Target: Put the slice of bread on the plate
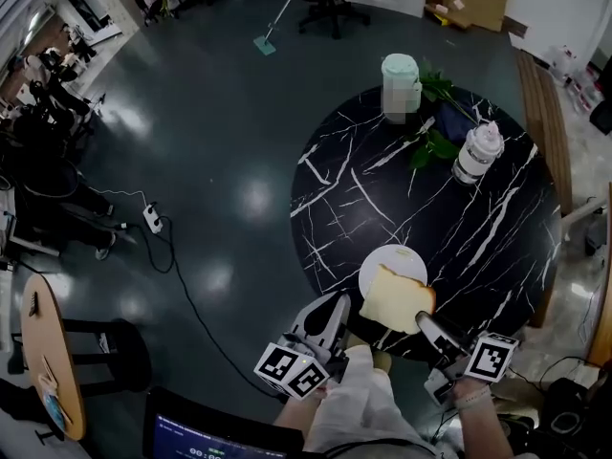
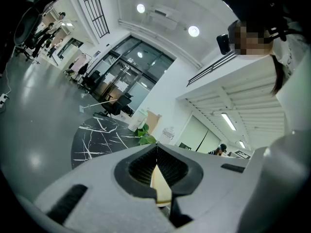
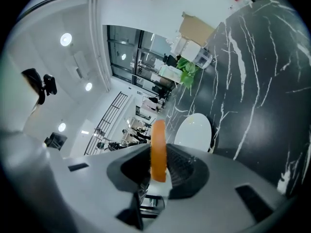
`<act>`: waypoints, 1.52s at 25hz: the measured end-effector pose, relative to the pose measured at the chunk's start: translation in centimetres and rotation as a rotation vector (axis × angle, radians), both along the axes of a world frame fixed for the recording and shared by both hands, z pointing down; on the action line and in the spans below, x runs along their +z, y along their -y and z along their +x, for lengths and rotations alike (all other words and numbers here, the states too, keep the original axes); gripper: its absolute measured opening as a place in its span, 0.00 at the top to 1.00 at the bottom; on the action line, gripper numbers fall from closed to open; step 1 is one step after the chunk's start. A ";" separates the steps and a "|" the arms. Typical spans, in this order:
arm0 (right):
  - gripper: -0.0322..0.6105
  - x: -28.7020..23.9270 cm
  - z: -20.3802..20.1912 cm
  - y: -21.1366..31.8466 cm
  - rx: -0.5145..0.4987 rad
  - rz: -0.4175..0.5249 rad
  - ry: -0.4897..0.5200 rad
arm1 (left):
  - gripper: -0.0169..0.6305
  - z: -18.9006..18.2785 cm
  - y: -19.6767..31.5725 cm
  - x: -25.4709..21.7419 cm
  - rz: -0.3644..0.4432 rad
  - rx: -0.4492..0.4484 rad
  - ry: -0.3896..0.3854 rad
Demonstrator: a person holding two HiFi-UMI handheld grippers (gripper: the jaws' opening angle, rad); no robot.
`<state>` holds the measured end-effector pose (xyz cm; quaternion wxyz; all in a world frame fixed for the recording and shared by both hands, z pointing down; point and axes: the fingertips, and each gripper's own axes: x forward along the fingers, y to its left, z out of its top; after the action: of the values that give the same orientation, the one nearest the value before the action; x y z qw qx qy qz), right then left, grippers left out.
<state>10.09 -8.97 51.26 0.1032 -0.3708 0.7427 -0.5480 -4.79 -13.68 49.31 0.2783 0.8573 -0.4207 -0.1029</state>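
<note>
A slice of bread (image 1: 395, 299) with a tan crust hangs flat over the near edge of a white plate (image 1: 387, 259) on a round black marble table (image 1: 478, 237). My right gripper (image 1: 427, 323) is shut on its near right corner. In the right gripper view the orange crust (image 3: 158, 147) stands between the jaws (image 3: 158, 165), with the plate (image 3: 194, 130) just beyond. My left gripper (image 1: 340, 304) sits beside the bread's left edge; I cannot tell if it touches. Its jaws (image 2: 156, 152) meet at the tips, and a pale sliver shows in the gap behind them.
At the table's far side stand a mint-lidded container (image 1: 400, 84), a green leafy plant (image 1: 435, 118) and a clear jar with a white lid (image 1: 476, 151). A cable and power strip (image 1: 153, 218) lie on the floor at left. A wooden stool (image 1: 43, 352) is near left.
</note>
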 end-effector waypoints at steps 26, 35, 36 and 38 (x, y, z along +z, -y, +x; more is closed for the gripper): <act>0.82 4.7 0.0 4.8 0.072 -0.084 -0.027 | 0.96 0.7 1.8 2.4 -0.034 -0.044 -0.064; 0.81 5.9 1.0 4.8 0.065 -0.058 -0.305 | 0.96 1.1 1.8 2.4 -0.041 -0.052 -0.088; 0.80 5.9 1.0 4.8 0.060 -0.041 -0.340 | 0.96 1.1 1.8 2.4 -0.042 -0.053 -0.091; 0.79 5.8 1.1 5.0 0.048 -0.001 -0.415 | 0.96 1.1 1.8 2.5 -0.042 -0.057 -0.095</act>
<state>11.19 -13.99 57.07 -0.0394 -0.4933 0.7387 -0.4577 -3.69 -15.45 51.82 0.3130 0.8331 -0.4332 -0.1424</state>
